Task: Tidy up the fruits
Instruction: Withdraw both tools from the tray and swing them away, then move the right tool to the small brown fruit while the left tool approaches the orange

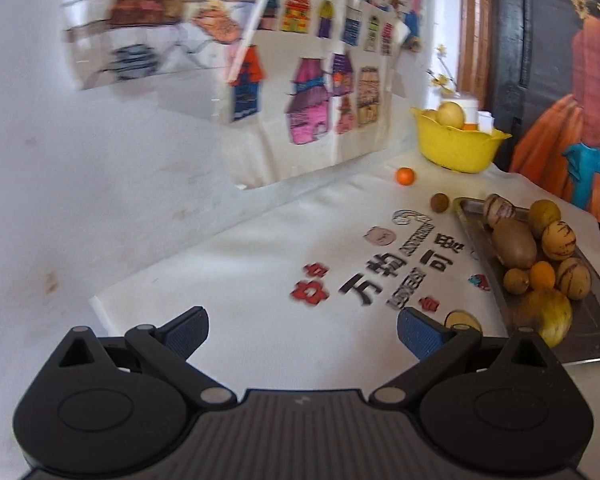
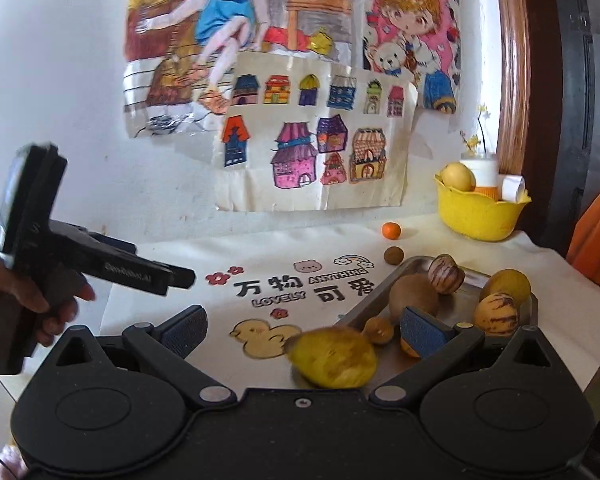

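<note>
Both tools stood wide open and empty: the right gripper (image 2: 302,338) hung low over the near corner of the metal tray (image 2: 364,308), while the left gripper (image 1: 302,334) hovered above the printed cloth (image 1: 260,264), well apart from any fruit. Sorting looked barely begun, with most fruit heaped on the tray and the yellow bowl (image 2: 478,216) far behind. Nearest was a fuzzy yellow fruit (image 2: 334,358), blurred, lying between the right fingers; closing on it seemed the next move.
</note>
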`<action>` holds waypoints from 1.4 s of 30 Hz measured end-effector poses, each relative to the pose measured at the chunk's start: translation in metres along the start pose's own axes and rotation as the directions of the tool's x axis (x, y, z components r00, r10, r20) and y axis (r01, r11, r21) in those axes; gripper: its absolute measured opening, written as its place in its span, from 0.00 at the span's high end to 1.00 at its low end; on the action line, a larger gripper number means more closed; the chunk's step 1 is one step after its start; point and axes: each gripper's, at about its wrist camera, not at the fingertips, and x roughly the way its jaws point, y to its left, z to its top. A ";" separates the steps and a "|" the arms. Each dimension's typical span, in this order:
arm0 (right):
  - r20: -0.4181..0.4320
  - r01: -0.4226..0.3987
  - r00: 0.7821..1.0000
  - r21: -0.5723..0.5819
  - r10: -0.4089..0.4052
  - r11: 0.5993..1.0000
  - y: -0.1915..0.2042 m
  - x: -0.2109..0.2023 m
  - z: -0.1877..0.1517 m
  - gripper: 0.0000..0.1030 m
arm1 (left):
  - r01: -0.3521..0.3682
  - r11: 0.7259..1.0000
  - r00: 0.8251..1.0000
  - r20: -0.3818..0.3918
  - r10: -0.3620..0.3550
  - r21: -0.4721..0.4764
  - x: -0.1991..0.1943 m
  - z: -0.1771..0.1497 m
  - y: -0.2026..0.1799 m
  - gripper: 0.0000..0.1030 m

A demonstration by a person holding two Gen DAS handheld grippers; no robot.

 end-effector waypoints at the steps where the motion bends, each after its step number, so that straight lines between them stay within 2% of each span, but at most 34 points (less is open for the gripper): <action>1: -0.017 -0.001 1.000 0.004 0.002 1.000 -0.006 0.004 0.006 0.01 | 0.010 1.000 1.000 -0.008 -0.010 0.018 0.007 0.005 -0.002 0.00; 7: -0.087 -0.018 0.996 -0.056 0.013 0.998 -0.034 0.031 0.037 0.01 | 0.064 0.992 0.998 -0.013 -0.063 0.105 0.046 0.047 -0.011 0.00; 9: -0.111 -0.032 0.994 -0.084 0.023 0.996 -0.044 0.043 0.048 0.01 | 0.095 0.987 0.995 0.004 -0.096 0.126 0.059 0.064 -0.015 0.00; 15: -0.163 -0.088 0.985 -0.185 0.058 0.979 -0.074 0.088 0.068 0.01 | 0.119 0.971 0.989 0.065 -0.135 0.207 0.105 0.117 -0.044 0.00; 20: -0.225 -0.105 0.973 -0.254 0.047 0.962 -0.092 0.134 0.075 0.01 | 0.115 0.979 0.991 0.047 -0.124 0.167 0.156 0.136 -0.062 0.00; 24: -0.255 -0.111 0.966 -0.319 0.028 0.941 -0.099 0.169 0.080 0.01 | 0.140 0.972 0.988 0.034 -0.149 0.187 0.195 0.142 -0.077 0.00; 30: -0.291 -0.102 0.957 -0.287 0.014 0.952 -0.109 0.211 0.082 0.11 | 0.177 0.973 0.983 0.023 -0.182 0.146 0.231 0.150 -0.094 0.01; 42: -0.319 -0.094 0.948 -0.277 0.001 0.956 -0.111 0.251 0.081 0.32 | 0.239 0.970 0.971 -0.038 -0.237 0.036 0.278 0.159 -0.104 0.05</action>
